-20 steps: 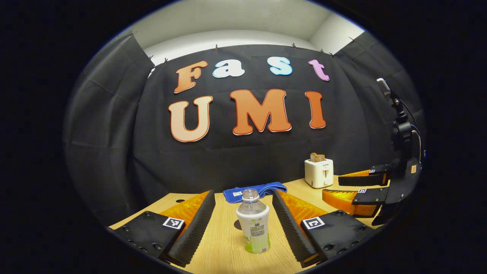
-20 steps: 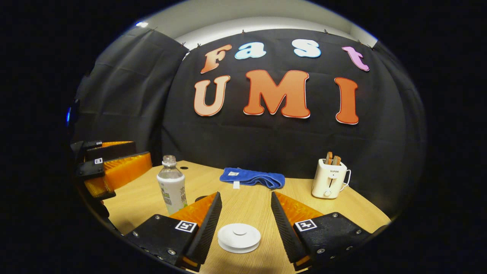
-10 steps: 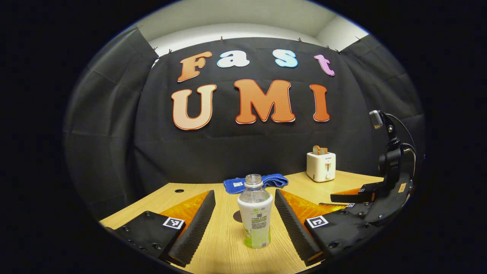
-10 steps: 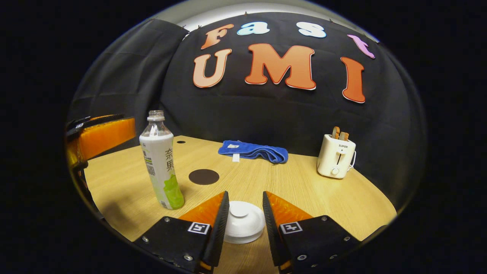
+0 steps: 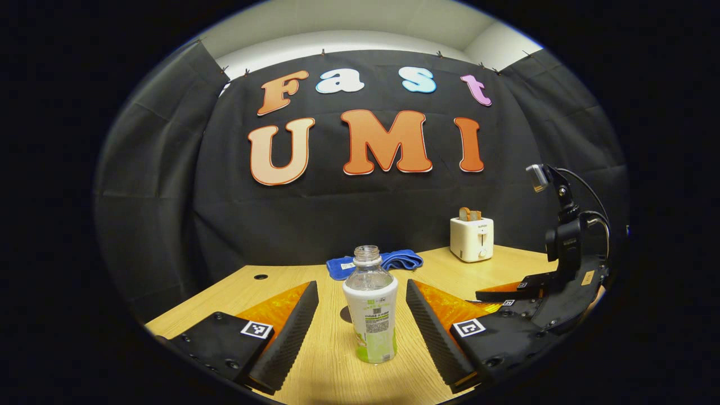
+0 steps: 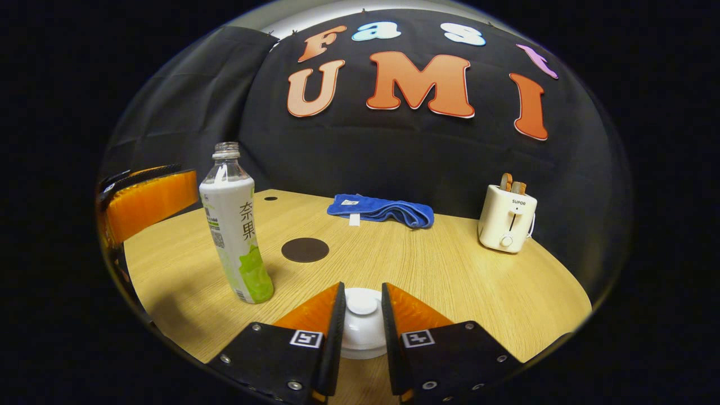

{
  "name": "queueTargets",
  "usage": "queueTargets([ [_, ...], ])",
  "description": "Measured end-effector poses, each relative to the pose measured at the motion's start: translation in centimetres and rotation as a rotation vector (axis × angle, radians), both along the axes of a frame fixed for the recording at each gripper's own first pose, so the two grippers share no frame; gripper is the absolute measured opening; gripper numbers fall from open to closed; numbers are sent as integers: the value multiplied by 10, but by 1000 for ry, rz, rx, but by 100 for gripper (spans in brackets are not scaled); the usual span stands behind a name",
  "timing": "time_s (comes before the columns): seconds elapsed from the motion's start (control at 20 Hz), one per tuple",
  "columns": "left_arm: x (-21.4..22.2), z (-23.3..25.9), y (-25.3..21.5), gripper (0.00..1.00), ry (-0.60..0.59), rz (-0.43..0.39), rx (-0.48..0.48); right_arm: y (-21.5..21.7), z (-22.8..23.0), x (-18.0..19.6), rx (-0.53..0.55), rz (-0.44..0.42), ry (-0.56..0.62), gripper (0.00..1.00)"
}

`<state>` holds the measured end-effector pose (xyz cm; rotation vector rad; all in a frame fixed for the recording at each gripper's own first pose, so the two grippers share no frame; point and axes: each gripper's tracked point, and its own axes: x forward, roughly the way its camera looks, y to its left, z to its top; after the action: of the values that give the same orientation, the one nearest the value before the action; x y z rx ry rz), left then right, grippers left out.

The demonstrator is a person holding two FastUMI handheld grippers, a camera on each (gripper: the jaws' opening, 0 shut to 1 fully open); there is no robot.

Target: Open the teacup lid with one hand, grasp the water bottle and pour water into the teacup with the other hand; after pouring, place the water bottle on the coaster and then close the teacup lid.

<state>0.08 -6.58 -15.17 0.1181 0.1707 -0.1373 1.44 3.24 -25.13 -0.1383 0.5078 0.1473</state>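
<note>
Right gripper [image 6: 363, 315] low over the near edge of the wooden table [image 6: 450, 281], fingers [image 6: 332, 332] drawn in close on either side of the white teacup lid [image 6: 361, 320], flanking its knob; from the right gripper view, cannot tell whether both fingers actually press on the lid. Lid lying flat, knob up, at the near edge about midway along. Left gripper [image 5: 360, 332] released, fingers [image 5: 292, 332] spread wide with the water bottle [image 5: 370, 309] standing between them, clear of both sides. Bottle upright, long axis vertical, uncapped mouth pointing up; in the right gripper view standing toward the left edge [image 6: 236, 225]. Dark round coaster [image 6: 305, 250] flat on the table just beyond the bottle, toward the middle, bare wood all around it. Blue cloth [image 6: 382, 208] bunched along the far edge, white toaster [image 6: 506, 219] at the far right corner. Open wood between lid, coaster and toaster.
</note>
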Motion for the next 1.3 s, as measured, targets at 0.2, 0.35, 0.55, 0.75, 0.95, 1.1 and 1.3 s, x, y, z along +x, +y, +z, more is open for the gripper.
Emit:
queueTargets([
  [0.2,0,-5,-7,97,17,-11,-15,-1,0,1,-5,4,5,25],
  [0.35,4,-10,-9,100,19,-6,-20,1,1,-1,20,-1,10,22],
  [0.55,8,-31,-17,100,51,-24,-13,0,18,-2,33,4,-29,22],
  [0.75,15,-51,-13,98,101,-22,-32,-4,36,-3,50,0,-62,22],
  [0.95,17,-74,-13,92,145,-52,-95,-10,44,-3,59,-15,-75,22],
  [1.1,21,-90,-5,87,160,-38,-57,-9,45,-4,67,-14,-79,22],
  [1.3,21,-101,-8,80,167,-50,-34,-8,42,-7,75,-7,-73,22],
])
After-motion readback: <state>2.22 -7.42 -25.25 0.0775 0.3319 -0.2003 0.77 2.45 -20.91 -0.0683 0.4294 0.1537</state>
